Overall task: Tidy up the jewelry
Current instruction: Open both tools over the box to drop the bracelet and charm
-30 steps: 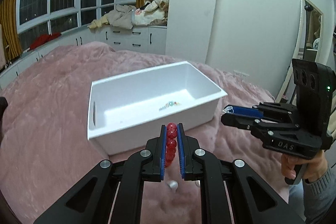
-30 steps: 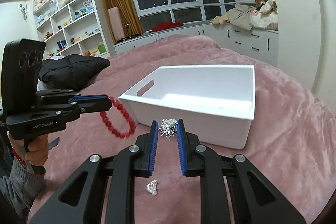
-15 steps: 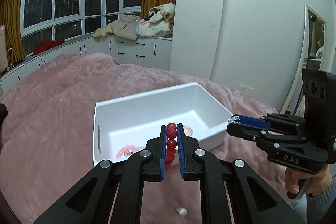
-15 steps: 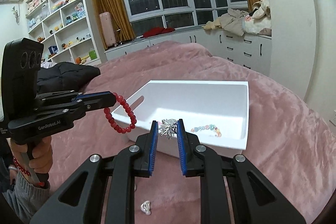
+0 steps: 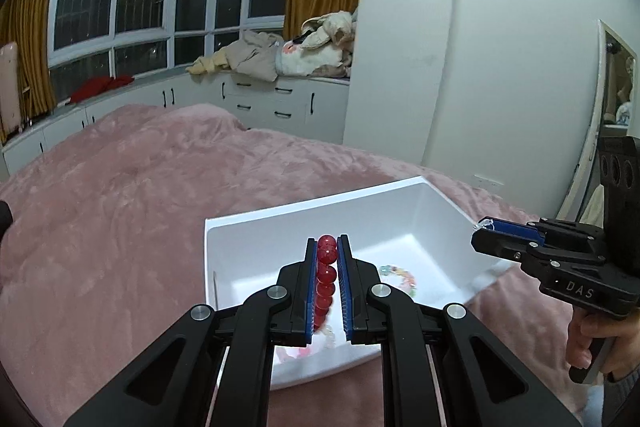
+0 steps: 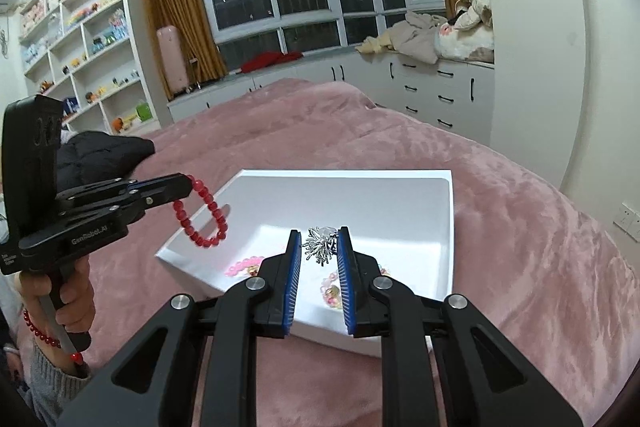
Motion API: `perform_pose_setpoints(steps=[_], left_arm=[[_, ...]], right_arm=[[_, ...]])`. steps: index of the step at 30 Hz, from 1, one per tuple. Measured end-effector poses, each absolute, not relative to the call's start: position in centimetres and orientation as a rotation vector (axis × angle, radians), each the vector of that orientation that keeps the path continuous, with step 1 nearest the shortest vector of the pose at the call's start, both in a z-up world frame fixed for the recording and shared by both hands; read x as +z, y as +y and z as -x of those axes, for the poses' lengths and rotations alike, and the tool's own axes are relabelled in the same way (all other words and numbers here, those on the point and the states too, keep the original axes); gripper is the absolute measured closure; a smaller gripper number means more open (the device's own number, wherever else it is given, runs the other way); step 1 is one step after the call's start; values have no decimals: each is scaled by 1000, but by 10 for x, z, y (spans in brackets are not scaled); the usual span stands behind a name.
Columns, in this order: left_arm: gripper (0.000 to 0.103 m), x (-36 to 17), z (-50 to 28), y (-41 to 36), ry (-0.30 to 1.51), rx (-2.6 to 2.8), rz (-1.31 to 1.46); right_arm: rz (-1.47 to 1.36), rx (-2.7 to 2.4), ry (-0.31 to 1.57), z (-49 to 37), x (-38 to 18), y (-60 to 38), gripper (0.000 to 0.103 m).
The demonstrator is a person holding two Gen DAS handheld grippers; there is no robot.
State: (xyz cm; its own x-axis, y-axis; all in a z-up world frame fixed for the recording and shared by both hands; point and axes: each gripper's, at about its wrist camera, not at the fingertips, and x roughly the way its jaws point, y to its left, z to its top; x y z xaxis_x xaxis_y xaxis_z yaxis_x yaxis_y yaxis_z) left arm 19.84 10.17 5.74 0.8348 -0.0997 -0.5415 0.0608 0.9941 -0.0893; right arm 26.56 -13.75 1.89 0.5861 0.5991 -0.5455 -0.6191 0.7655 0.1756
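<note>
Both tongs are up over the white bin point(image 6: 448, 227) on the pink blanket point(image 6: 540, 227). Left gripper point(image 5: 328, 247) is pinching a red bead bracelet point(image 6: 204, 219) that dangles over the bin's near edge, right gripper point(image 6: 319, 247) is pinching a spiky silver brooch point(image 6: 320, 247). A pastel bead bracelet point(image 5: 400, 277) already lies inside the bin
</note>
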Motion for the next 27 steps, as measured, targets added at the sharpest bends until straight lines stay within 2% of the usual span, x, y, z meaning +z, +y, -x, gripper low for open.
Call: perform_pose_setpoints(steps=[11,16,17,18,19,20,21,23,24,25,27], left_arm=[[88,2,-238,127,647,-53,115],[86,-5,-241,127,665,-61,126],[76,-5,-240,128,662,-54,128],[60,-4,-238,128,653,-53,133],[53,-2,-234,127,638,-55,139],[42,0,-232,127,627,-57,143],[32,2,-227,125,614,-65,149],[22,8,-219,119,593,-79,141],[14,11,-213,114,584,-77,123],[11,14,-206,109,573,-81,106],[9,22,-193,101,557,-102,92]], right_arm=[[166,628,725,-301,-13,-91,84],[194,602,742,-309,-26,-86,84],[189,597,745,-309,-28,-86,74],[177,592,738,-308,-28,-87,63],[156,602,712,-305,-27,-90,41],[144,605,685,-301,-25,-92,26],[136,597,642,-293,-21,-95,20],[139,597,571,-278,-13,-101,7],[140,603,528,-267,-7,-105,5],[142,606,494,-258,-2,-110,5],[145,611,444,-240,9,-120,5]])
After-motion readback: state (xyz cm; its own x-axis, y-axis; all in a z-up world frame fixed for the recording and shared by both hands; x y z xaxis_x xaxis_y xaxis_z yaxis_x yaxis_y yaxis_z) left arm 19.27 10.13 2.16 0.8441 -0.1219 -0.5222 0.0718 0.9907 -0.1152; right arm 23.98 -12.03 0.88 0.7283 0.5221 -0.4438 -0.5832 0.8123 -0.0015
